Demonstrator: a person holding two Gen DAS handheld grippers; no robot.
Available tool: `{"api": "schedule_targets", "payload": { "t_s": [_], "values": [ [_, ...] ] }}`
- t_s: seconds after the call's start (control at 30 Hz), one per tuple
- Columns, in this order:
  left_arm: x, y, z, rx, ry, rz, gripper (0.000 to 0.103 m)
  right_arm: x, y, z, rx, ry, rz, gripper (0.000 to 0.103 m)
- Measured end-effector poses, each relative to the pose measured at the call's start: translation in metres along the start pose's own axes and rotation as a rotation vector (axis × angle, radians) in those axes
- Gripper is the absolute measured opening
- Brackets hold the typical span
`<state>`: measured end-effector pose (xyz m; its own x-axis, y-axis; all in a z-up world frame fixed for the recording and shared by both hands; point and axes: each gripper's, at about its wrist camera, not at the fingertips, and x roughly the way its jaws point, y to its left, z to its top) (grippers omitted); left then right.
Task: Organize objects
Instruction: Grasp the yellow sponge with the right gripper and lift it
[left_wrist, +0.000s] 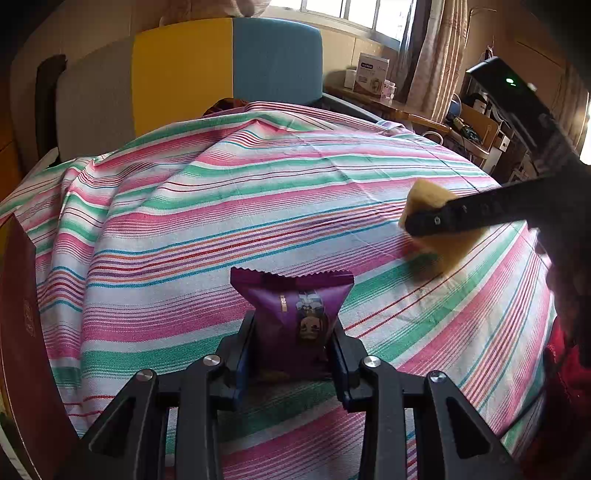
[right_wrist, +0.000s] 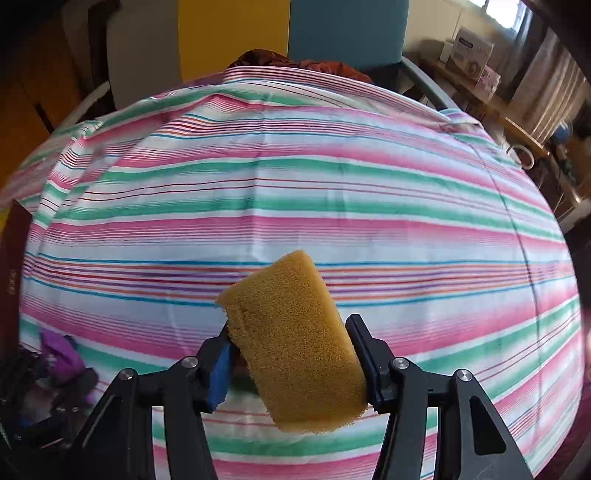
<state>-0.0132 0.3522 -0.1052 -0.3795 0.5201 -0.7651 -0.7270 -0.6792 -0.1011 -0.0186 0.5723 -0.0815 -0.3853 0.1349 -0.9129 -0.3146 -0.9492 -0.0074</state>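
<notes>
A purple snack packet (left_wrist: 291, 306) stands upright between the fingers of my left gripper (left_wrist: 293, 332), which is shut on its lower half just above the striped cloth (left_wrist: 221, 206). My right gripper (right_wrist: 290, 325) is shut on a yellow sponge (right_wrist: 295, 343) that sits tilted between the pads, above the cloth. In the left wrist view the sponge (left_wrist: 423, 197) shows at the right, with a black finger (left_wrist: 461, 214) of the right gripper across it. The right wrist view catches the purple packet (right_wrist: 61, 350) at the lower left.
The pink, green and white striped cloth (right_wrist: 295, 184) covers the whole surface. A dark red box (left_wrist: 18, 332) stands at its left edge. Yellow and blue panels (left_wrist: 229, 70) rise behind. A desk with a white carton (left_wrist: 371, 74) is at the back right, and red fabric (left_wrist: 565, 387) lies at the right.
</notes>
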Motion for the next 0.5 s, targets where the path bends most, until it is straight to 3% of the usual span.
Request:
{"api": "schedule_targets", "payload": {
  "t_s": [0.1,0.37,0.5],
  "values": [
    [0.0,0.002,0.0,-0.007,0.001,-0.013,0.036,-0.004,0.011,-0.018,0.061,-0.004,0.091,0.058],
    [-0.017,0.005,-0.002,0.005,0.026,0.02,0.034,0.005,0.008,-0.027,0.085,-0.04,0.089,0.056],
    [-0.047,0.009,0.0,0.006,-0.019,0.031,0.034,0.007,0.009,-0.026,0.07,-0.045,0.087,0.056]
  ]
}}
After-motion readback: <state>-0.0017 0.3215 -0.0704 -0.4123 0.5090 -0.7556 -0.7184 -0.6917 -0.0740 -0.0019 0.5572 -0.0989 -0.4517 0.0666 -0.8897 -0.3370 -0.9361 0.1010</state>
